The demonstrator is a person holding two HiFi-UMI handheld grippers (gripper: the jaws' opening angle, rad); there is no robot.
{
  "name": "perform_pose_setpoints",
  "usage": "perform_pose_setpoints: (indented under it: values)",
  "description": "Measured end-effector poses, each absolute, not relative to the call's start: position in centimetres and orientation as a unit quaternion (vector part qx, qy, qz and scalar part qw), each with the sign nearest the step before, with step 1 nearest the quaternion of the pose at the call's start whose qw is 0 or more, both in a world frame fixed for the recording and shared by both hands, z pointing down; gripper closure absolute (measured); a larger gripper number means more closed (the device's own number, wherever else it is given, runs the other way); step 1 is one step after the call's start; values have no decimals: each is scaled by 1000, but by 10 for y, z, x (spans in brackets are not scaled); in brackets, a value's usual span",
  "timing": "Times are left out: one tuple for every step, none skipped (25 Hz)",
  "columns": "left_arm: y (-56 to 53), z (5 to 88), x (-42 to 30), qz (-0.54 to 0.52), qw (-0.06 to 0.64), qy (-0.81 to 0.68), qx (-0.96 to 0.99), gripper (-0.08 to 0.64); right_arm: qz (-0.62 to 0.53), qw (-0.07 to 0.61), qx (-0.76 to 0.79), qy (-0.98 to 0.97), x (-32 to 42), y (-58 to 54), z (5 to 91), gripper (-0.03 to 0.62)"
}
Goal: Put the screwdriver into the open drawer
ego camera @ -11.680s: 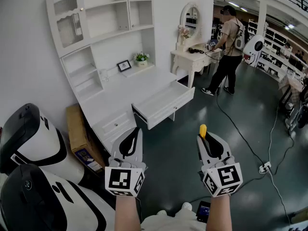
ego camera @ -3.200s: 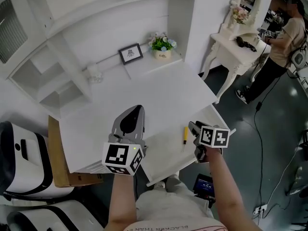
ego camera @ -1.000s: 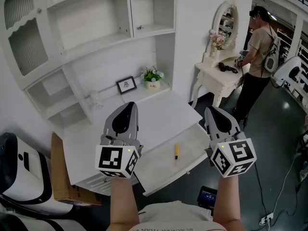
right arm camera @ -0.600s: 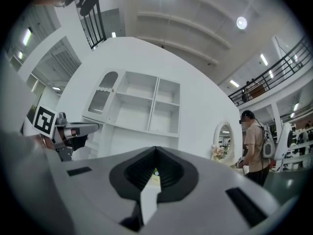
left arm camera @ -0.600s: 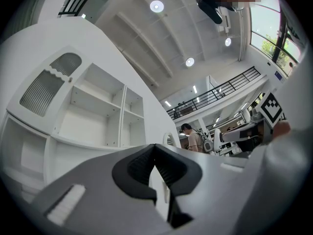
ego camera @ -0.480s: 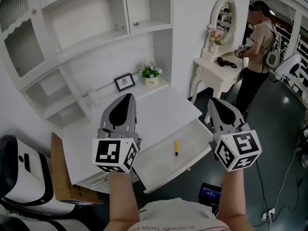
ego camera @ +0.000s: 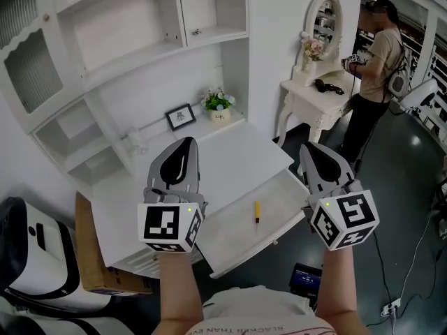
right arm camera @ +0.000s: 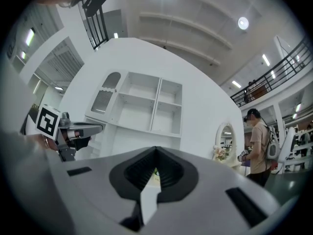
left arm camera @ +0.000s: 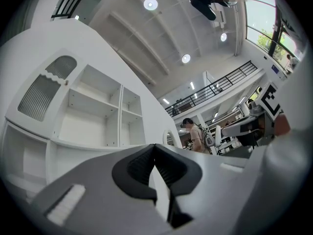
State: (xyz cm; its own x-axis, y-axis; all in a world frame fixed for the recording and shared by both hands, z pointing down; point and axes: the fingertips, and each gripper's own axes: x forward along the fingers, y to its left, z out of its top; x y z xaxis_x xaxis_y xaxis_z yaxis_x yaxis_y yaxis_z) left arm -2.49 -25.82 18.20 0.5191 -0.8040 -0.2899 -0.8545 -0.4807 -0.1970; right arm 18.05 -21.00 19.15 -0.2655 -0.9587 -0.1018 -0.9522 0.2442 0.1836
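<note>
The yellow-handled screwdriver (ego camera: pixel 256 211) lies loose on the floor of the open white drawer (ego camera: pixel 230 253), which sticks out from the desk (ego camera: pixel 209 162). Both grippers are held up above the desk and drawer, apart from the screwdriver. My left gripper (ego camera: pixel 187 140) hangs over the desk top to the screwdriver's left, shut and empty; in the left gripper view its tips (left arm camera: pixel 155 146) meet. My right gripper (ego camera: pixel 305 146) is to the right of the drawer, also shut with nothing in it, its tips (right arm camera: pixel 156 149) closed in the right gripper view.
A white shelf unit (ego camera: pixel 126 40) rises behind the desk, with a picture frame (ego camera: pixel 181 116) and a small plant (ego camera: pixel 218 102). A vanity table (ego camera: pixel 314 93) stands to the right, a person (ego camera: pixel 374 68) beside it. A cardboard box (ego camera: pixel 91 243) and a white machine (ego camera: pixel 28 257) sit at the left.
Earlier the right gripper held the screwdriver; it then came to lie in the drawer, free of the gripper. Over the last second both grippers stayed raised and almost still.
</note>
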Motion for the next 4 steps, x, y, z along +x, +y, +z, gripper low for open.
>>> perform_pose_setpoints:
  values:
    - [-257, 181, -25, 80, 161, 485, -856, 552, -104, 13, 606, -789, 181, -209, 192, 586]
    - [-257, 181, -25, 82, 162, 487, -854, 552, -104, 11, 606, -789, 181, -209, 192, 586]
    - [-256, 181, -25, 84, 162, 489, -853, 552, -103, 10, 606, -789, 182, -209, 192, 586]
    - [-256, 180, -26, 86, 162, 491, -852, 552, -103, 8, 606, -789, 183, -208, 193, 586]
